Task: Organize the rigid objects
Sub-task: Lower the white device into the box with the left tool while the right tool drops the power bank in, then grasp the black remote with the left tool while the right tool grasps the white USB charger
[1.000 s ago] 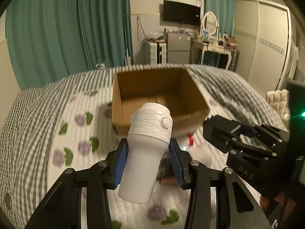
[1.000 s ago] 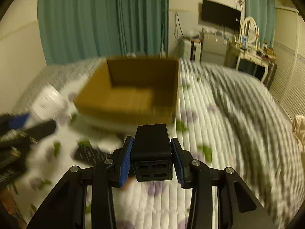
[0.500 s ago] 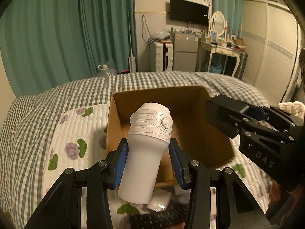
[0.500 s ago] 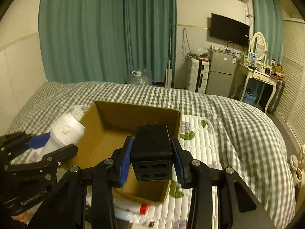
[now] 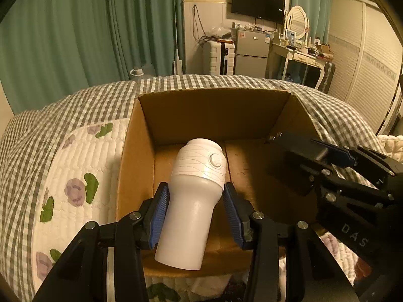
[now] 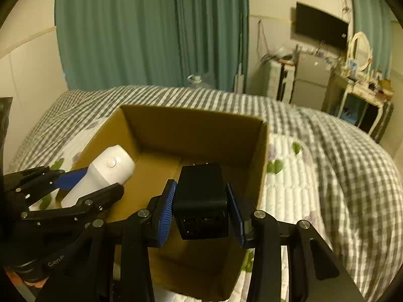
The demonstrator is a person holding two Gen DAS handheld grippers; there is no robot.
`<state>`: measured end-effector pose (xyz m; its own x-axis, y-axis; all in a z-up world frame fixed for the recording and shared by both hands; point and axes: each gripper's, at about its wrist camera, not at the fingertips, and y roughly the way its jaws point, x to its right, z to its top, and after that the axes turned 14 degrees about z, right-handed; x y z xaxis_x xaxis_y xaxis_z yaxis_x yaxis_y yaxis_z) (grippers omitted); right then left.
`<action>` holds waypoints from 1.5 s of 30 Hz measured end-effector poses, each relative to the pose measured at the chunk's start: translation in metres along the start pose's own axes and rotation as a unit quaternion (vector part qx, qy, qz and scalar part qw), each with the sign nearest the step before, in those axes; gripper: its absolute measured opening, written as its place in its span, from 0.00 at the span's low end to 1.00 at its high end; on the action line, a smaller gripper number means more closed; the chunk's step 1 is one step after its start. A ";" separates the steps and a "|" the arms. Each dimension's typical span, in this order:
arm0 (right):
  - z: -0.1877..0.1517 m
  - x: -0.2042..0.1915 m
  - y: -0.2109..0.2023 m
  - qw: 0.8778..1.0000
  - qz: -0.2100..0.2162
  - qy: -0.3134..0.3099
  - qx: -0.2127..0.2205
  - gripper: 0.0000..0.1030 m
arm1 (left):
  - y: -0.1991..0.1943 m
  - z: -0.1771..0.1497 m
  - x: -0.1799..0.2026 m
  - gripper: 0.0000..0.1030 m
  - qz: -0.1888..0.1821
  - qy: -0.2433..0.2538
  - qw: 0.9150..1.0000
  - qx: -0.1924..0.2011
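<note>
Hovering over an open brown cardboard box [image 5: 214,115] that sits on a bed with a grey-and-white checked cover [image 5: 83,100], two hand-held grippers each carry one object. The left gripper [image 5: 195,214] has its jaws clenched on a white plastic bottle-shaped device [image 5: 196,196] with a ribbed top and a round button. The blue pads [image 5: 159,214] press its narrower lower body from both sides, and the wider ribbed head juts forward past the jaws, above the left half of the box floor. These jaws have just been opening slightly, yet the device is not released. The right gripper [image 6: 200,209] has its jaws clenched on a black blocky plastic power adapter [image 6: 200,196]; its pads sit flat against the two side faces, its metal prongs point forward beyond the jaws, and its ports face back toward the camera. The adapter hangs over the right half of the box.

Both objects look stiff and fairly light. The white device appears smooth and rounded, so it may slip or roll; the narrow waist just below the flared head seems the safest place to hold. The adapter's flat parallel sides probably grip securely. Beneath the jaws, at the near edge of the box, other small items lie on the floral quilt [image 5: 83,176], too dim to identify.
</note>
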<state>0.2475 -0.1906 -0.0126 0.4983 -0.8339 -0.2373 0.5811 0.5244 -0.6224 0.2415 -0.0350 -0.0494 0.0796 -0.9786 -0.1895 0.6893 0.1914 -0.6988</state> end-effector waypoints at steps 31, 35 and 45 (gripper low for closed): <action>-0.066 -0.047 -0.142 0.999 -0.031 -0.004 -0.016 0.88 | -0.139 -0.072 -0.015 0.82 0.052 -0.008 0.997 0.051; -0.092 -0.042 -0.108 0.998 -0.022 -0.014 -0.056 0.88 | -0.112 -0.095 -0.007 0.82 0.064 -0.011 0.998 0.022; -0.149 -0.027 -0.030 0.988 0.007 -0.036 -0.153 0.88 | -0.055 -0.127 0.007 0.82 0.066 0.007 0.997 -0.042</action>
<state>0.1206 -0.2093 -0.0989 0.5552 -0.8070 -0.2011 0.3584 0.4503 -0.8178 0.1124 -0.0425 -0.1001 0.1551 -0.9433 -0.2936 0.6099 0.3252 -0.7227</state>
